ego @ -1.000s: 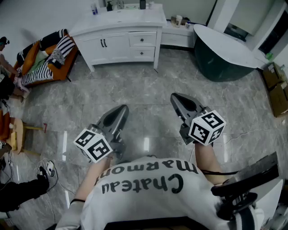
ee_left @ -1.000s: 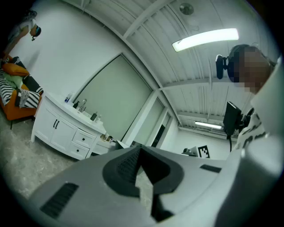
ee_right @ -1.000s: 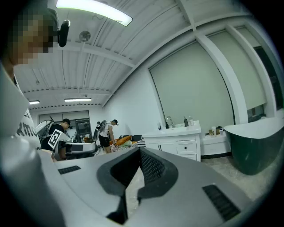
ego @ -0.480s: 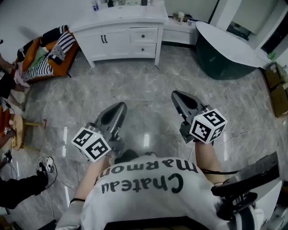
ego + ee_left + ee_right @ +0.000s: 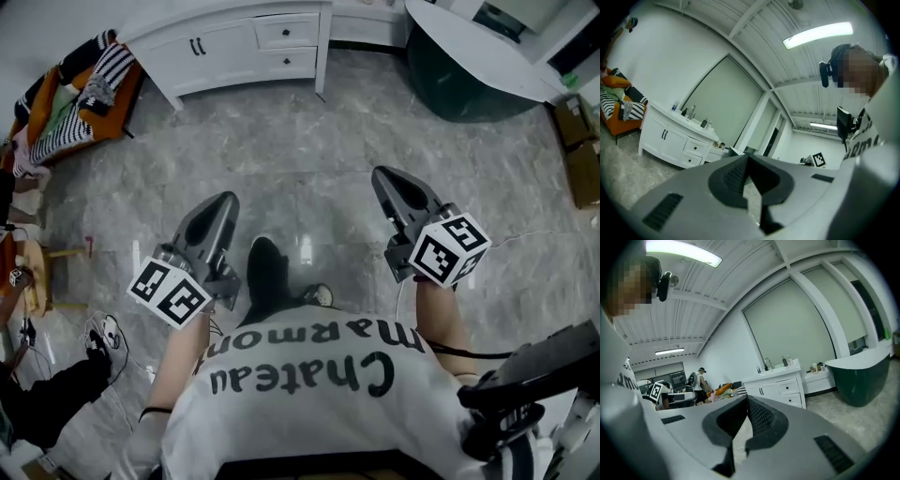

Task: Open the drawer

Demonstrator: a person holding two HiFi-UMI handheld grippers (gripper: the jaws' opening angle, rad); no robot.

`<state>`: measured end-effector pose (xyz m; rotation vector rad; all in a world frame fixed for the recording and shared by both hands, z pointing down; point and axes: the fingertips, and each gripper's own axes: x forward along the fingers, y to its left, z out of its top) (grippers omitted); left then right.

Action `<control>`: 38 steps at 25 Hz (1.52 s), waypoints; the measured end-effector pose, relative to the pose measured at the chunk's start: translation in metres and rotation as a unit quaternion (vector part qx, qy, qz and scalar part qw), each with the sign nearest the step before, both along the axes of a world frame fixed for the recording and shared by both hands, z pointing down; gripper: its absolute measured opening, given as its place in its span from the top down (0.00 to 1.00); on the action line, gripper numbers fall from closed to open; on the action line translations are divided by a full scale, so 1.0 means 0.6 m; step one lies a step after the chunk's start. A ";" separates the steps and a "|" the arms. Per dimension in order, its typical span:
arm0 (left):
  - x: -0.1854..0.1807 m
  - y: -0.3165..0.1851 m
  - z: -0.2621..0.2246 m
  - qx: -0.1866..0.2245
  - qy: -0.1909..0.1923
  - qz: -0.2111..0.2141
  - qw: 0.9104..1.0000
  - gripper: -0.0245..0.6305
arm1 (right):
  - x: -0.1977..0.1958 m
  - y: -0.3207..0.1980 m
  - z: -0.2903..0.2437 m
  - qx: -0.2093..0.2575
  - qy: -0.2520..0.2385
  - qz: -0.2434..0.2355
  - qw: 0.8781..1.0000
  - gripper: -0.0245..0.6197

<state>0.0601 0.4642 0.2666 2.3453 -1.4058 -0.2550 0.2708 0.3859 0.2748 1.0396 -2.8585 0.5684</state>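
The white vanity cabinet (image 5: 234,42) stands at the far wall, across the grey marble floor. On its right side are two small drawers, one above the other, both closed: upper drawer (image 5: 287,32), lower drawer (image 5: 287,63). They also show far off in the left gripper view, upper drawer (image 5: 696,146), and in the right gripper view, upper drawer (image 5: 789,386). My left gripper (image 5: 224,200) and right gripper (image 5: 387,178) hang over the floor well short of the cabinet. Both are shut with nothing in them, left gripper (image 5: 748,158), right gripper (image 5: 746,399).
A dark green bathtub (image 5: 469,75) with a white rim stands to the cabinet's right. An orange sofa (image 5: 66,108) with striped cloth is at the left, a small wooden stool (image 5: 37,272) nearer. Cardboard boxes (image 5: 581,141) line the right edge. Cables lie on the floor.
The view has advanced toward the cabinet, which now sits higher in the frame. A dark shoe has stepped forward between the grippers. Both grippers stay shut.
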 end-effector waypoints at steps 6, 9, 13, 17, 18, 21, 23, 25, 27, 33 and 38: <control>-0.003 -0.108 -0.001 0.001 -0.007 0.060 0.998 0.96 | -0.017 -0.066 0.006 -0.006 0.008 0.041 0.999 0.94; -0.031 -0.166 -0.011 0.002 -0.003 0.078 0.997 0.96 | -0.043 -0.110 -0.004 -0.006 0.006 0.060 0.998 0.94; -0.082 -0.251 -0.026 0.008 -0.010 0.107 0.994 0.96 | -0.100 -0.178 -0.021 0.000 0.003 0.081 0.997 0.94; -0.134 -0.321 -0.032 0.015 -0.014 0.131 0.991 0.96 | -0.165 -0.237 -0.029 0.008 -0.001 0.094 0.996 0.94; -0.147 -0.337 -0.032 0.016 -0.014 0.136 0.990 0.96 | -0.180 -0.251 -0.031 0.009 0.000 0.097 0.995 0.94; -0.182 -0.382 -0.033 0.017 -0.009 0.143 0.990 0.96 | -0.224 -0.287 -0.032 0.010 0.003 0.097 0.995 0.94; -0.200 -0.405 -0.034 0.018 -0.004 0.145 0.989 0.96 | -0.249 -0.306 -0.034 0.011 0.009 0.093 0.996 0.94; -0.211 -0.420 -0.035 0.019 -0.001 0.148 0.989 0.96 | -0.267 -0.322 -0.038 0.013 0.015 0.091 0.996 0.94; -0.219 -0.433 -0.036 0.020 0.000 0.151 0.988 0.96 | -0.279 -0.338 -0.044 0.015 0.016 0.089 0.996 0.94; -0.252 -0.467 -0.045 0.027 0.004 0.143 0.989 0.96 | -0.319 -0.386 -0.061 0.025 0.020 0.077 0.997 0.94; -0.283 -0.481 -0.043 0.025 0.004 0.128 0.991 0.96 | -0.349 -0.414 -0.070 0.029 0.015 0.065 0.997 0.94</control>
